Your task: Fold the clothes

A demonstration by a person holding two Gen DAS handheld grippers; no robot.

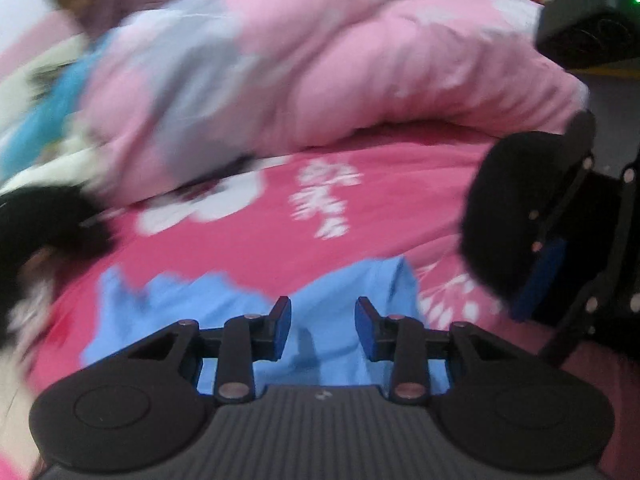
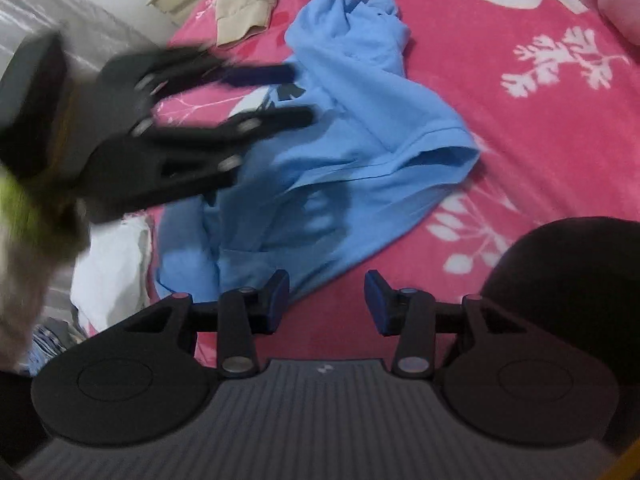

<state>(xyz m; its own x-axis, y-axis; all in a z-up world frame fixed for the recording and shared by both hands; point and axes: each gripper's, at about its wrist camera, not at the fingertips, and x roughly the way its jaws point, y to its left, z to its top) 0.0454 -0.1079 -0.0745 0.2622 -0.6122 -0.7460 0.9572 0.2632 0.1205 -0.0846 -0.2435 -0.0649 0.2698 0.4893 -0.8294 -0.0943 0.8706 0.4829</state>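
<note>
- Left gripper point(image 1: 323, 326): jaws standing apart w/ a clear gap, nothing between the blue pads point(image 1: 282, 328).
- In the right wrist view it's showing at the left, blurred, fingers point(image 2: 276, 118) spread, pointing right.
- Right gripper point(image 2: 326, 302): jaws standing wide apart, gripping nothing.
- In the left wrist view it's sitting at the right edge, side-on, only partly showing; can't tell its jaw gap there.
</note>
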